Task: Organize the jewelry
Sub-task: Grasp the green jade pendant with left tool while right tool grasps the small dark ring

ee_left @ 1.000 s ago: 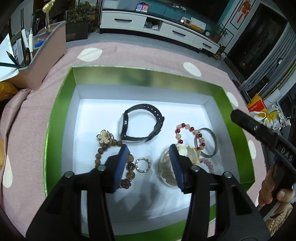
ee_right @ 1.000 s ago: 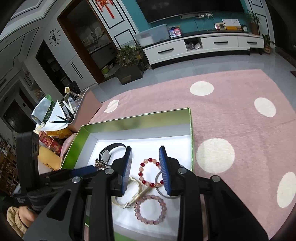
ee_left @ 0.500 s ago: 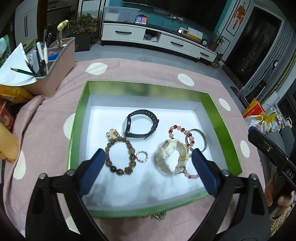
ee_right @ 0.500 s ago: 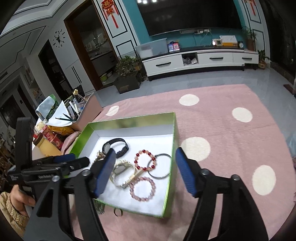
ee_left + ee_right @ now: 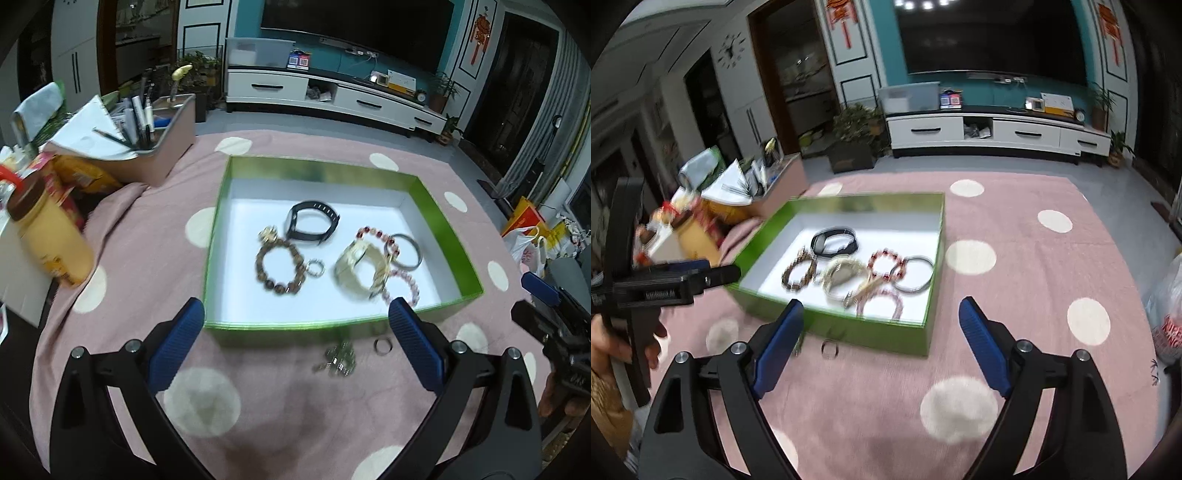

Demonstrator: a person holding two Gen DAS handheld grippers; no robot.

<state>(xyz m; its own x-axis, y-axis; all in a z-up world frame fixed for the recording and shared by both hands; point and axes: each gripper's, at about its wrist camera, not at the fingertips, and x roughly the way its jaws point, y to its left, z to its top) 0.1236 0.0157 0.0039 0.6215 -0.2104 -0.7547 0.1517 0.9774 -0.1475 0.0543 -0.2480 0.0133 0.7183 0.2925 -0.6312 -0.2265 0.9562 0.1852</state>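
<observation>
A green box (image 5: 214,243) (image 5: 849,334) with a white floor sits on the pink dotted cloth. It holds a black watch (image 5: 312,222) (image 5: 833,240), a brown bead bracelet (image 5: 279,269) (image 5: 798,274), a small ring (image 5: 316,267), a cream watch (image 5: 356,267) (image 5: 842,277), a red bead bracelet (image 5: 373,233) (image 5: 884,264), a silver bangle (image 5: 406,254) (image 5: 911,274) and a pink bead bracelet (image 5: 404,286) (image 5: 881,302). Outside the box's near wall lie a ring (image 5: 383,347) (image 5: 830,348) and a metal trinket (image 5: 338,360). My left gripper (image 5: 295,341) and right gripper (image 5: 881,339) are both open, empty, above the cloth before the box.
A pink organizer with pens (image 5: 162,147) (image 5: 775,181) stands at the back left. A yellow jar with a brown lid (image 5: 48,236) (image 5: 694,236) and snack packets sit left of the box. A plastic bag (image 5: 1167,314) lies at the right edge.
Both grippers have opened wide and pulled back and up from inside the box. The ring and trinket outside the near wall have come into view.
</observation>
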